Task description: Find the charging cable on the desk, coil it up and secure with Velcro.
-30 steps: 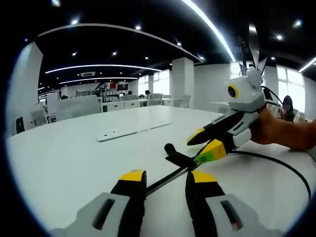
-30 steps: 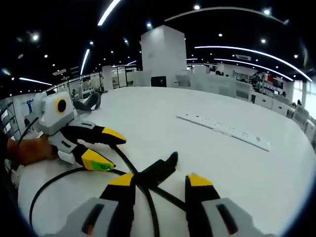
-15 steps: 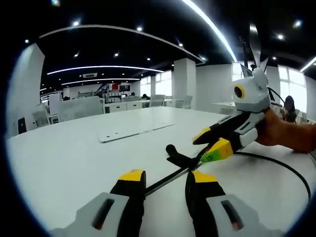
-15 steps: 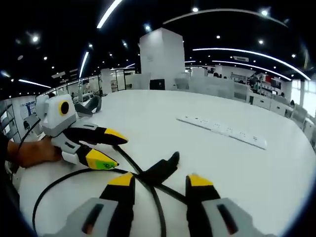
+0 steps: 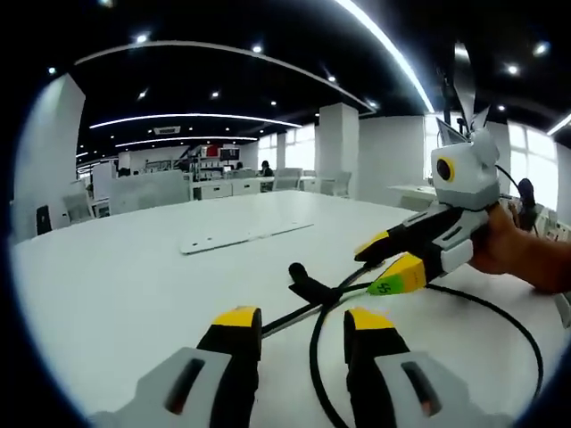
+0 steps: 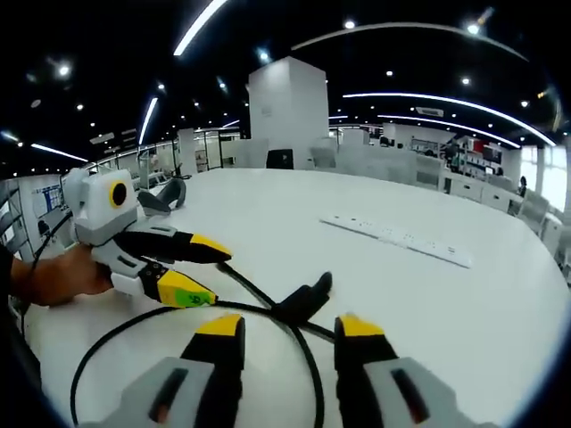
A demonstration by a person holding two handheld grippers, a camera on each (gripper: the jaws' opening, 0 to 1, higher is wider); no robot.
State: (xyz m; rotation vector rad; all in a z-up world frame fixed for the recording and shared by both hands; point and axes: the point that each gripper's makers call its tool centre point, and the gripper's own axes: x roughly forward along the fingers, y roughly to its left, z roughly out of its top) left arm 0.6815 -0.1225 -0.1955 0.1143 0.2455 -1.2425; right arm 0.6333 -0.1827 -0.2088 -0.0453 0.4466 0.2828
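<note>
Black charging cable (image 6: 268, 308) is looped on white desk (image 6: 428, 294); left gripper (image 6: 210, 269) and right gripper (image 5: 388, 263) are held parted, grasping nothing

Left gripper view: cable (image 5: 314, 374) lies on the desk (image 5: 116, 285), looping up between the left gripper (image 5: 299, 323) jaws; its plug end (image 5: 303, 285) sits just ahead of the tips. Right gripper (image 5: 397, 259) comes in from the right, tips over the cable just right of the plug. Power strip (image 5: 241, 237) lies farther ahead, left.

Right gripper view: cable (image 6: 308, 366) passes between the right gripper (image 6: 290, 325) jaws, plug end (image 6: 305, 300) just ahead. Left gripper (image 6: 201, 267) sits ahead-left, over the cable loop. Power strip (image 6: 393, 238) lies ahead-right, well apart.
</note>
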